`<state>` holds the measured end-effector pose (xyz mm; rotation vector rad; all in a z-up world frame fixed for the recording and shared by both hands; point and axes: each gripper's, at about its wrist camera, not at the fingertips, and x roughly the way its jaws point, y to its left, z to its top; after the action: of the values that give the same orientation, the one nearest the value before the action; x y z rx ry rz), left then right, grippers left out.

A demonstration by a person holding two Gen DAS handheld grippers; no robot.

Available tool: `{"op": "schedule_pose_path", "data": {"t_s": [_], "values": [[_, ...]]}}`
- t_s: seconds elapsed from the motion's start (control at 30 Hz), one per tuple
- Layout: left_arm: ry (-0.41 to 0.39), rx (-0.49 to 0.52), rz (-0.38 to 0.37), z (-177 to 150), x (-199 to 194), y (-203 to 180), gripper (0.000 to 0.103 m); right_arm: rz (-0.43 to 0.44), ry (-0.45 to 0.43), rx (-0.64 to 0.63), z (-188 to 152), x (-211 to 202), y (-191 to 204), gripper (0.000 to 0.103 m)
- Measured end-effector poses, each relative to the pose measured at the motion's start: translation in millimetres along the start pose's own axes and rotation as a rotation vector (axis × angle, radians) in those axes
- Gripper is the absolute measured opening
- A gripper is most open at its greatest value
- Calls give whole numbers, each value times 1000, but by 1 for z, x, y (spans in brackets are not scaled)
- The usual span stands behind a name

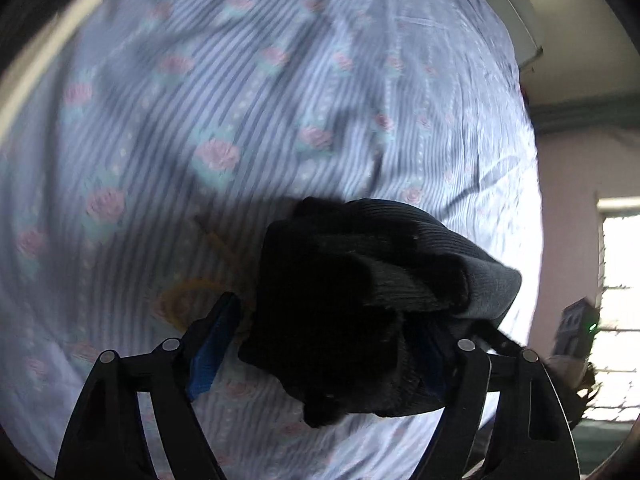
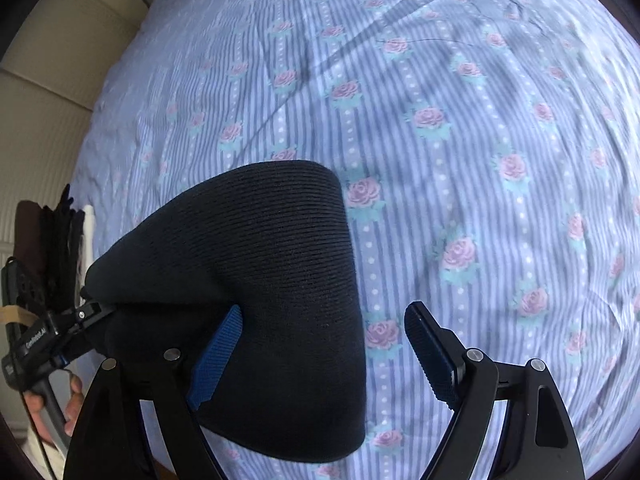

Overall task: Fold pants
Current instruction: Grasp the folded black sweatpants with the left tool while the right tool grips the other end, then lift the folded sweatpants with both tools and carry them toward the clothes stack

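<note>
The pants (image 2: 280,280) are black ribbed knit, folded into a thick bundle on a striped rose-print bedsheet (image 2: 460,120). In the left wrist view the bundle (image 1: 352,304) fills the space between my left gripper's fingers; my left gripper (image 1: 332,344) is shut on the pants' edge and holds it up over the sheet. In the right wrist view my right gripper (image 2: 324,348) is open, with the pants' fold lying between its jaws and against the left blue pad (image 2: 216,360). The left gripper (image 2: 76,320) shows at the left, gripping the far edge.
The bed's left edge meets a beige wall (image 2: 48,92). Dark clothes (image 2: 52,240) hang or lie at the left. A bright window (image 1: 620,300) and pink wall (image 1: 568,200) stand at the right of the left wrist view. A yellow cord (image 1: 188,292) lies on the sheet.
</note>
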<state>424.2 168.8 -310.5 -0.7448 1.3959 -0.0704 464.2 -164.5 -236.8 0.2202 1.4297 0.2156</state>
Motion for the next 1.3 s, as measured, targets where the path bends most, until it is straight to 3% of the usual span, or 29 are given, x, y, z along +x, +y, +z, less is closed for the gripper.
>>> {"op": "schedule_pose_path", "data": {"t_s": [0.2,0.47,0.6,0.83,1.07,1.3], "values": [[24,-55,-87,2,16,16,82,-3,12,-30,1,18,14,84],[0,-112,-162,-2,17,24,67,70,35,35,4,50,33,83],[-15,-135,-164,-8,9,24,56,88,55,32,6,53,40,73],[-62,-85,-151,-22,-22,2,45,146,13,-2,-3,12,51,52],[-134,-31,-197,-59,-67,-29,43,175,-78,-40,-30,-53,57,51],[-288,38,-196,-116,-150,-64,43,238,-165,-100,-62,-129,72,51]]}}
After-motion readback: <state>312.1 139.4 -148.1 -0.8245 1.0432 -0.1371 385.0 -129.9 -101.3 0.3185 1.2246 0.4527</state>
